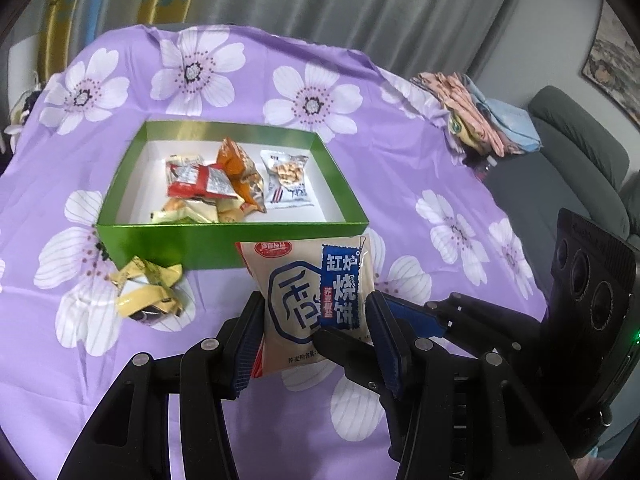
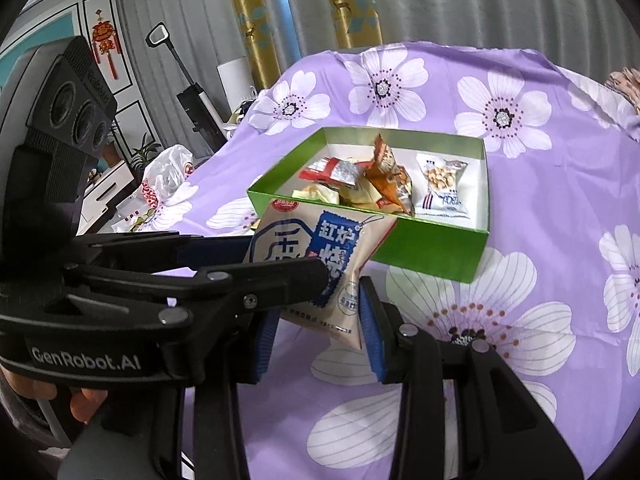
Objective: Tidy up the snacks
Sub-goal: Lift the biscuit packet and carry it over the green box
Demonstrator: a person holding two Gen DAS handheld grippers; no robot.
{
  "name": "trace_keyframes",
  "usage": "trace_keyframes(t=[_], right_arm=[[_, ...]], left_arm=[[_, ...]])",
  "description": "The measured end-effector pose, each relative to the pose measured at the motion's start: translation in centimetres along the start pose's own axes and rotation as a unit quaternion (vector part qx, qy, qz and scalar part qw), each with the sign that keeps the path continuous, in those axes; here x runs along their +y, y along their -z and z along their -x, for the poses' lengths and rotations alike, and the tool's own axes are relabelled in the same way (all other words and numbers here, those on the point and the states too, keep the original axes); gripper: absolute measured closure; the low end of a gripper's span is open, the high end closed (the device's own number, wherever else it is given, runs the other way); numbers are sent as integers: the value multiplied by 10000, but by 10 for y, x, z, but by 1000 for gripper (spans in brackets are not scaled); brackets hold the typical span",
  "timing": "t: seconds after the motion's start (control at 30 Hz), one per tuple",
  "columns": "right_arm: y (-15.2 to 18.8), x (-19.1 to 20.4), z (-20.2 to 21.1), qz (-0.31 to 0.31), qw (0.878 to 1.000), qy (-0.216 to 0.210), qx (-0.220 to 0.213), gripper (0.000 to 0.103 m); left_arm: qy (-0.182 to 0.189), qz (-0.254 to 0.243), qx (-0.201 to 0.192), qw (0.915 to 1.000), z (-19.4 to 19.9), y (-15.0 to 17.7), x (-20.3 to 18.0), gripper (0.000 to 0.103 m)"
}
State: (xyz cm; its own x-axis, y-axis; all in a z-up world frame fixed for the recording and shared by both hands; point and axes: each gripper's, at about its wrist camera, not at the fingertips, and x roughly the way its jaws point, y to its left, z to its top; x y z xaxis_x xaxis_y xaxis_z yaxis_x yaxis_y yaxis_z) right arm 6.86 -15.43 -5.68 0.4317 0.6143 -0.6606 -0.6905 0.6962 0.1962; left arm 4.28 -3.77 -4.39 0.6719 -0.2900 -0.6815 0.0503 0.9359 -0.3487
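Note:
A beige biscuit packet with blue print (image 1: 308, 300) is held above the purple cloth, just in front of the green box (image 1: 224, 244). My left gripper (image 1: 312, 320) straddles the packet, its pads (image 1: 250, 334) at its sides. My right gripper (image 2: 320, 320) comes in from the right and its fingers (image 1: 416, 318) clamp the packet's lower edge; the packet also shows in the right wrist view (image 2: 320, 264). The green box (image 2: 440, 252) holds several snack packets (image 1: 216, 184). A crumpled yellow packet (image 1: 148, 292) lies on the cloth left of the box.
The table has a purple flowered cloth (image 1: 420, 184). Folded fabrics (image 1: 476, 116) lie at its far right corner, a grey sofa (image 1: 576, 152) beyond. A white plastic bag (image 2: 168, 180) sits off the table's left edge.

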Motion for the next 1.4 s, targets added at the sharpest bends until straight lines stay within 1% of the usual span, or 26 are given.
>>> trace_keyframes(t=[0.4, 0.87, 1.13, 1.4], right_arm=[[-17, 15, -5, 194, 9998, -18, -90, 64], [-36, 20, -17, 299, 9992, -64, -239, 64], [-50, 16, -22, 333, 9989, -24, -330, 64], [-78, 4, -36, 299, 9984, -63, -466, 63]], left_arm=[[-40, 36, -218, 9997, 15, -8, 15, 52], [-95, 51, -340, 9994, 19, -29, 30, 52], [-79, -3, -372, 9993, 14, -46, 34, 52], [-1, -23, -407, 9992, 4, -78, 43, 52]])
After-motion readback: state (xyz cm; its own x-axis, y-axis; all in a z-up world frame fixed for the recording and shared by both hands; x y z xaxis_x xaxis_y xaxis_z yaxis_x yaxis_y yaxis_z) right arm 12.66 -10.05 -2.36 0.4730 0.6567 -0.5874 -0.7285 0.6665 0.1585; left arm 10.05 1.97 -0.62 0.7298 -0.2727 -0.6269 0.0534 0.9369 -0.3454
